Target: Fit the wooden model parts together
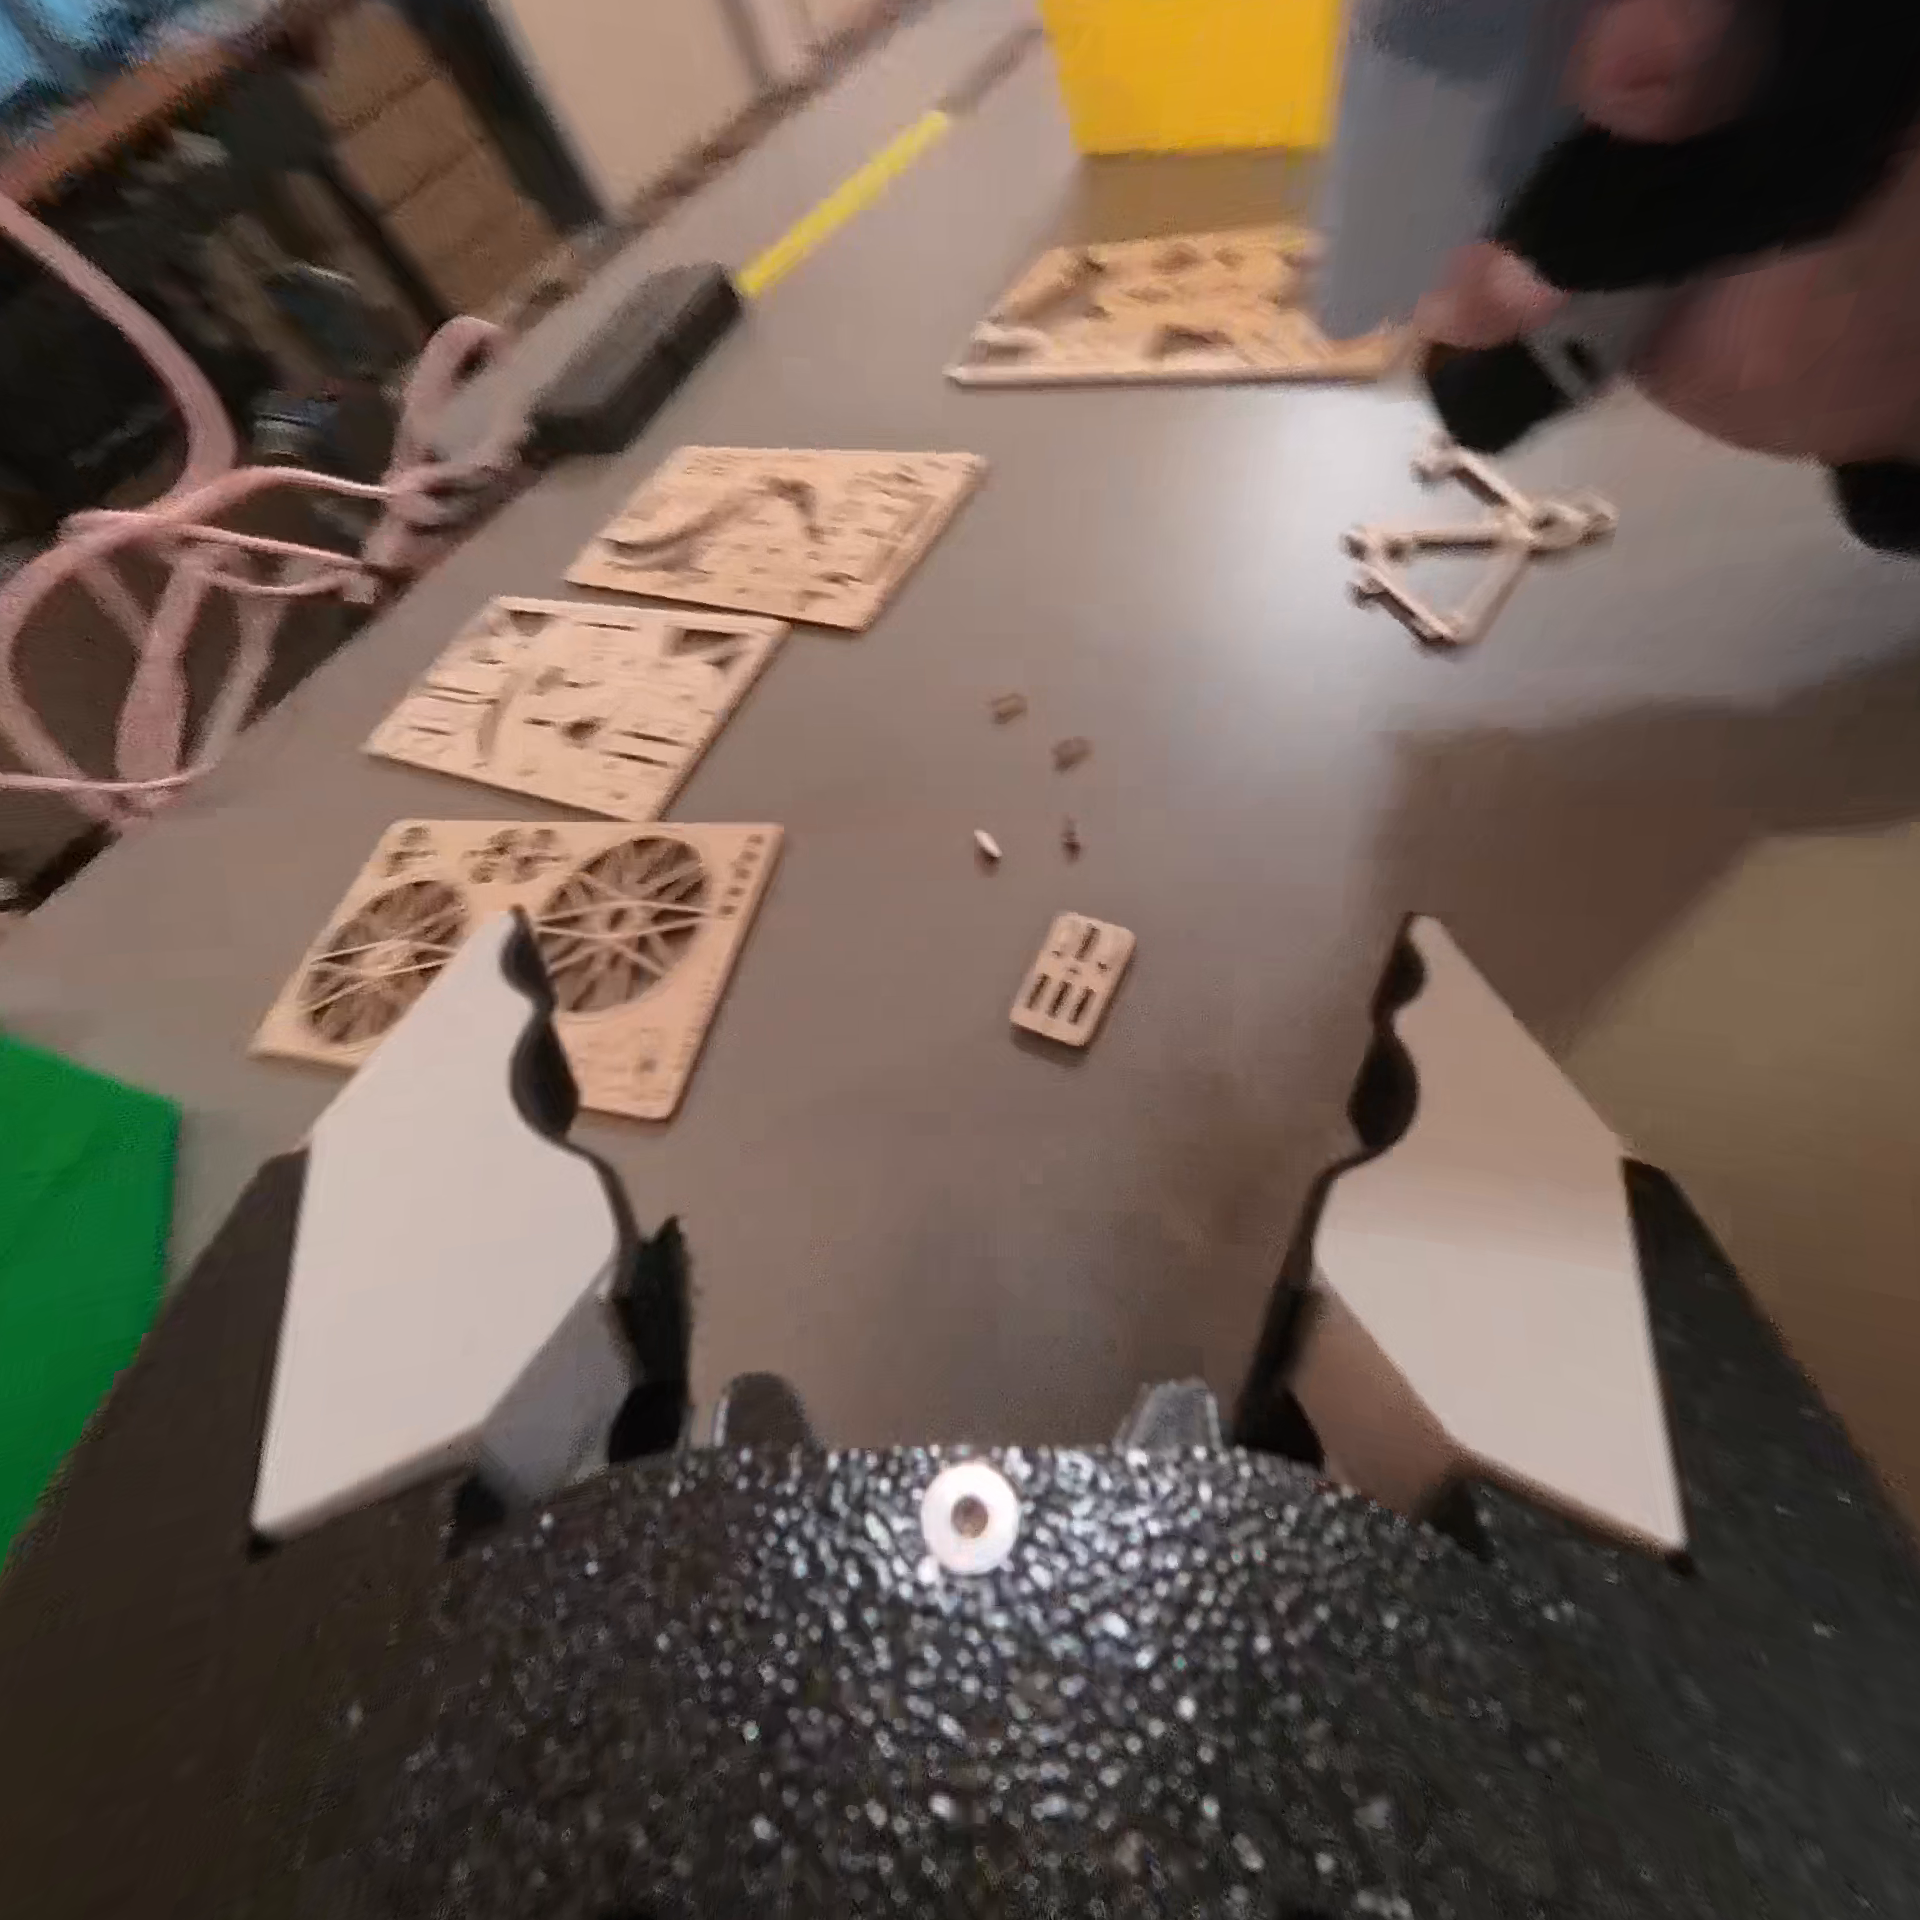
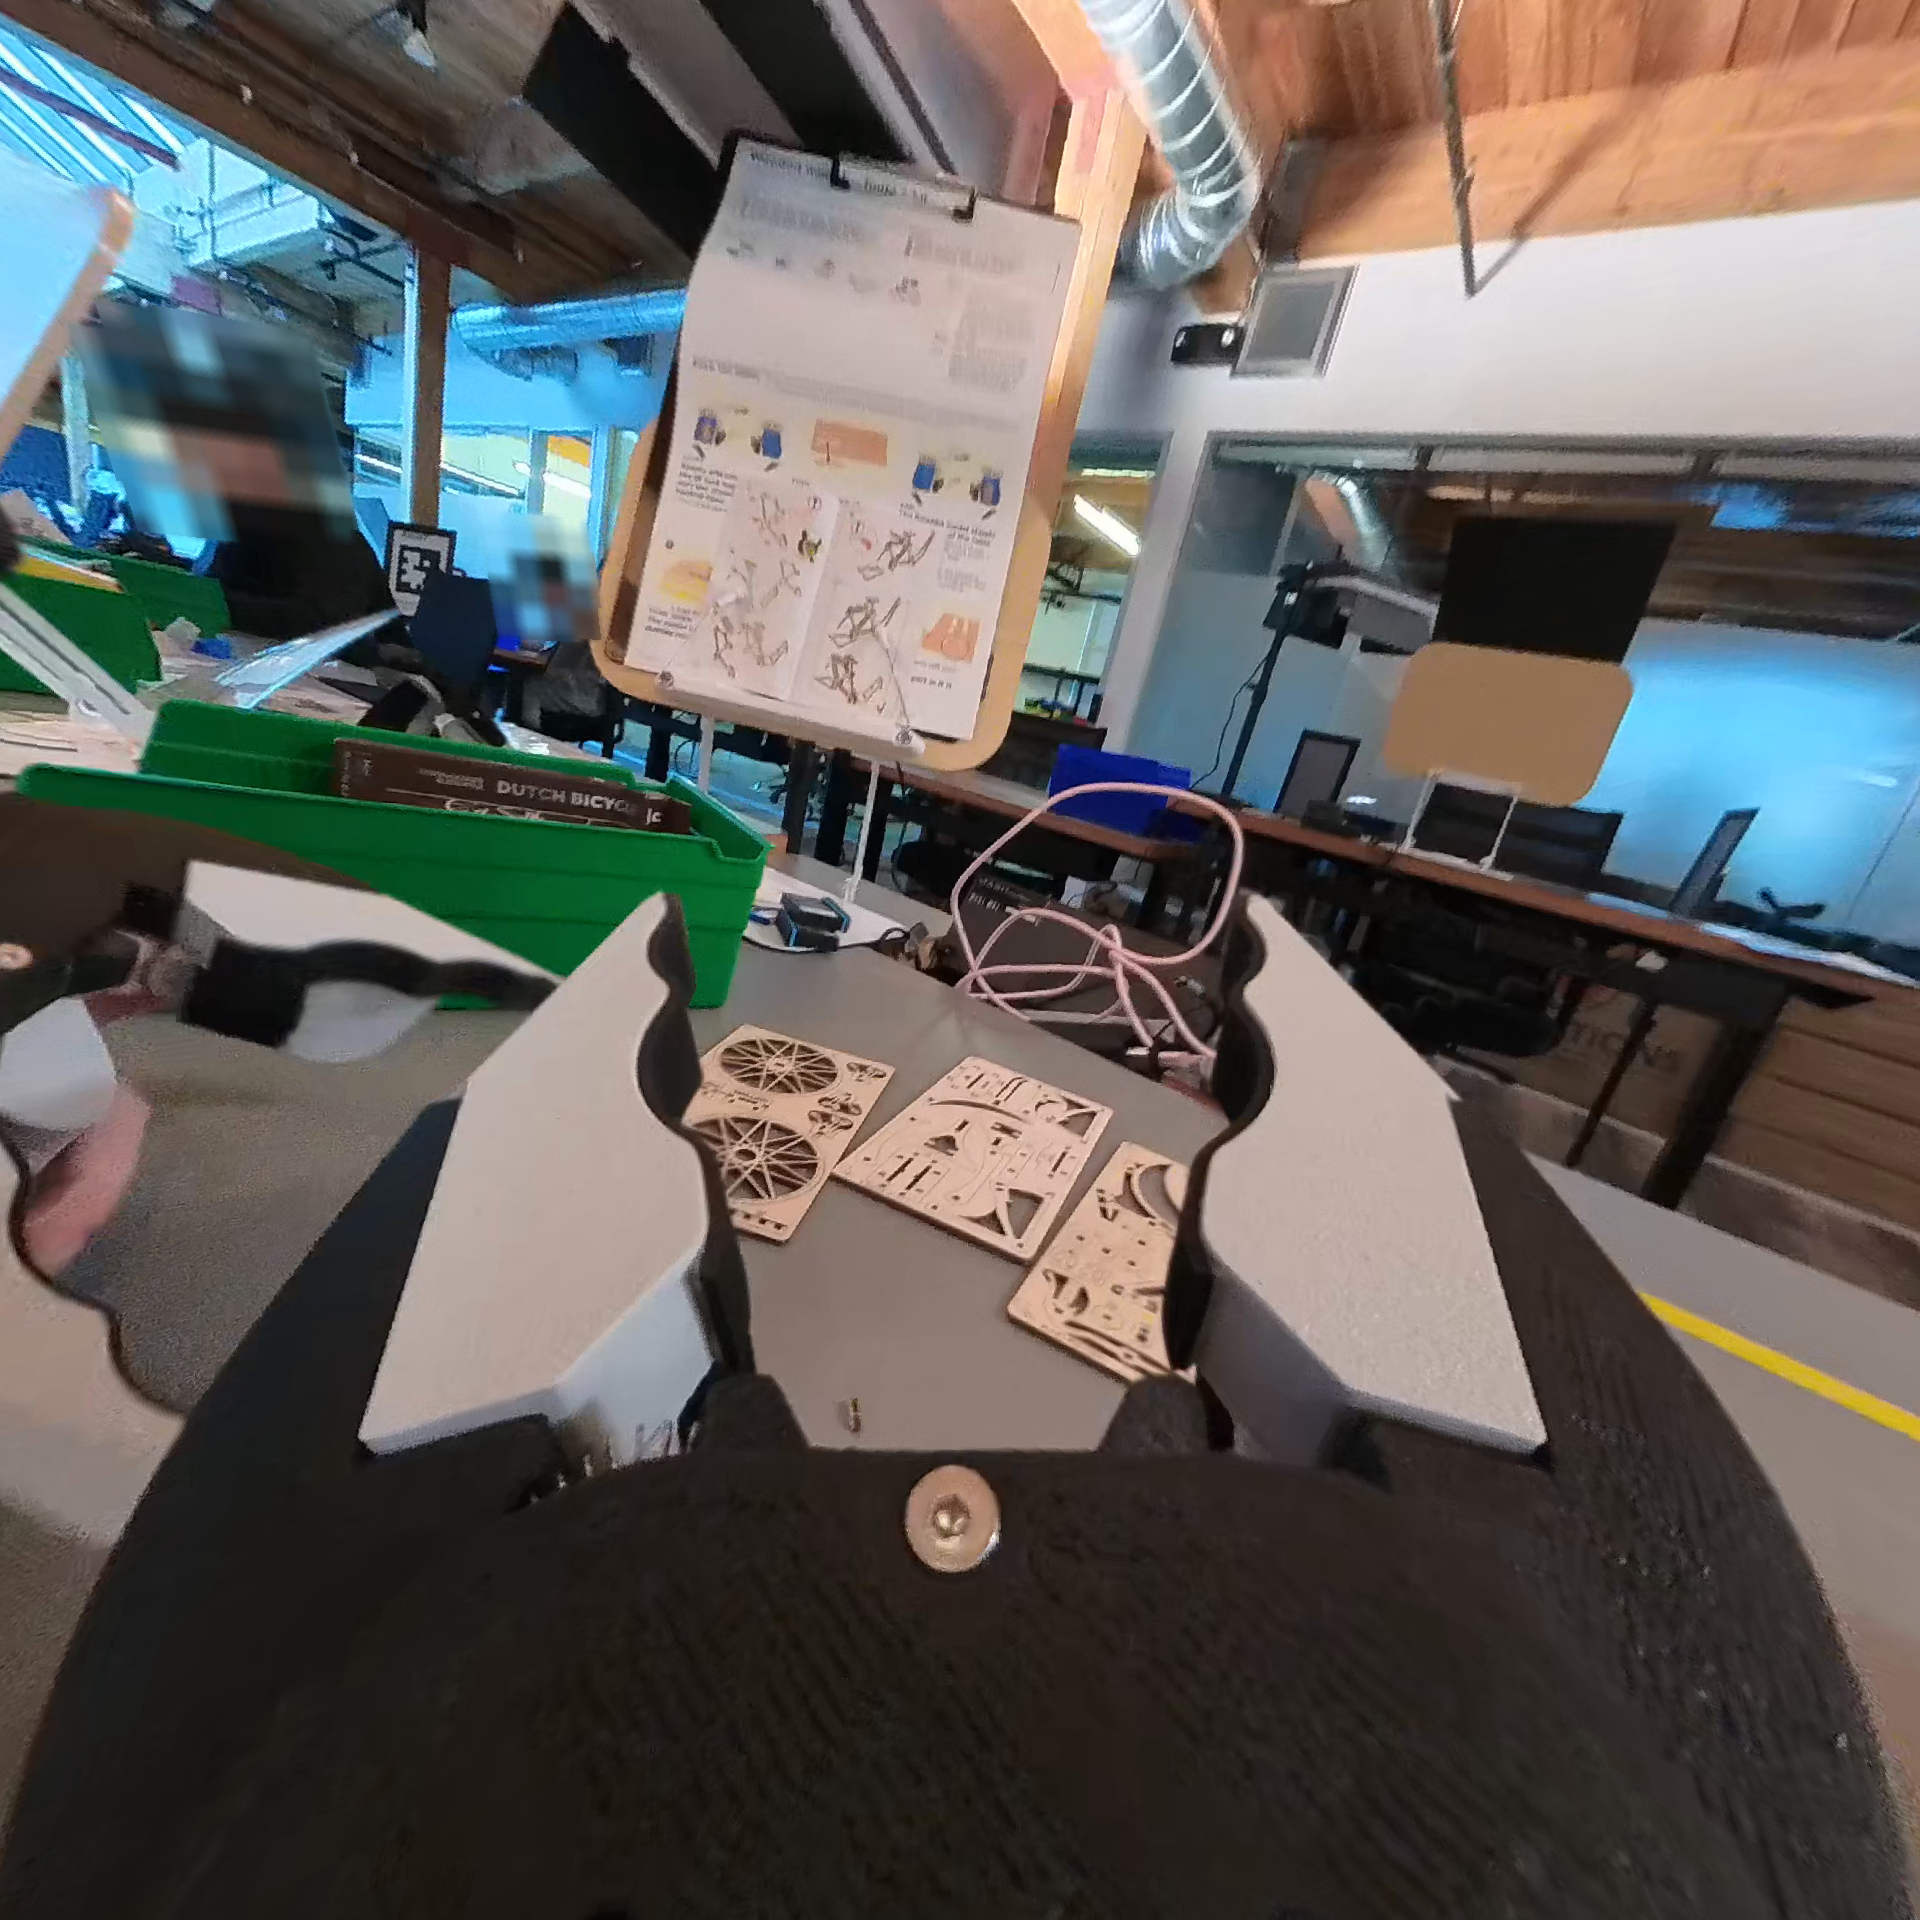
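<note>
Wooden sheets (image 1: 582,704) lie flat on grey table (image 1: 1195,644).

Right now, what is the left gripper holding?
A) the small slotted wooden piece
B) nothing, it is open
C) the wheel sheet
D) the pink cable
B: the left gripper is open, its jaws spread wide with only bare table between them; the small slotted wooden piece lies untouched ahead.
</note>
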`<state>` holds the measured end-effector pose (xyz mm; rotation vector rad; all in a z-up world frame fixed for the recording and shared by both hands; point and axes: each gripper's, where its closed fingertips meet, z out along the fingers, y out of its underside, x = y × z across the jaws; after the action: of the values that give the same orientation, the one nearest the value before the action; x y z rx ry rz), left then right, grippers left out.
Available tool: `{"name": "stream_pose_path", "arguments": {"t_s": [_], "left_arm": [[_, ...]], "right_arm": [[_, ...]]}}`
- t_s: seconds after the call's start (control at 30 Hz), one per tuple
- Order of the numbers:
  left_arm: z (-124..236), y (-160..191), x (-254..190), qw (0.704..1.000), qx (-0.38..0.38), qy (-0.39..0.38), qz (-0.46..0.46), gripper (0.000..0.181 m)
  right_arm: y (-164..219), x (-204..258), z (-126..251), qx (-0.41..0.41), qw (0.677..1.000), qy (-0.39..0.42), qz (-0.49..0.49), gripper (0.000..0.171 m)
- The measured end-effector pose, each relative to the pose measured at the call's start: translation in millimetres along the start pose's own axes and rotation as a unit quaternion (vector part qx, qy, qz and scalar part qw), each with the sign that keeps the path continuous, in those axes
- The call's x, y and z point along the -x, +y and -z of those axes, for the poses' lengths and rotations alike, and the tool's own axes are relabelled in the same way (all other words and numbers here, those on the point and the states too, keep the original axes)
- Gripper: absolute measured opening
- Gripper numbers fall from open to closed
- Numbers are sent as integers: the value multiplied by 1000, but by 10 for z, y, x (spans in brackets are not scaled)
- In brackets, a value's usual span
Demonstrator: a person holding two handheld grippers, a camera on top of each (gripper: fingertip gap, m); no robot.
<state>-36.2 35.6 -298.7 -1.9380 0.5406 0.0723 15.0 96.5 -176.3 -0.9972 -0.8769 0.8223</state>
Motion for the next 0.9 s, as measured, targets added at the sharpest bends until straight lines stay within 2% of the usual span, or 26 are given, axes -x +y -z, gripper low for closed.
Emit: {"name": "stream_pose_path", "arguments": {"t_s": [0.13,0.2,0.23,0.27,0.33,0.4,0.43,0.53,0.63,0.73,0.8,0.9], "left_arm": [[178,-164,318,986,-117,-116,28,153],[339,-254,425,972,-170,-159,27,149],[424,-295,455,966,-193,-172,22,136],[510,-335,474,960,-211,-181,12,114],[631,-345,480,954,-225,-195,-21,58],[650,-258,501,955,-194,-218,-61,10],[644,-215,526,953,-176,-234,-76,0],[599,-158,542,946,-139,-263,-125,0],[595,-183,532,936,-132,-281,-164,0],[603,-204,532,928,-133,-292,-188,0],[563,-200,496,930,-133,-278,-199,0],[486,-220,394,930,-136,-252,-231,0]], "right_arm": [[146,-30,101,21,999,6,39,101],[245,-98,142,44,996,29,76,89],[267,-164,168,51,992,54,99,76],[274,-221,191,55,988,77,123,64],[311,-255,204,71,979,94,166,40],[372,-210,179,91,973,83,194,22],[395,-181,166,96,971,76,205,16],[421,-111,149,97,964,61,241,0],[407,-130,139,87,956,70,272,0],[463,-59,108,85,967,30,238,0],[454,4,98,67,977,-4,200,0],[462,-60,92,61,975,6,212,0]]}}
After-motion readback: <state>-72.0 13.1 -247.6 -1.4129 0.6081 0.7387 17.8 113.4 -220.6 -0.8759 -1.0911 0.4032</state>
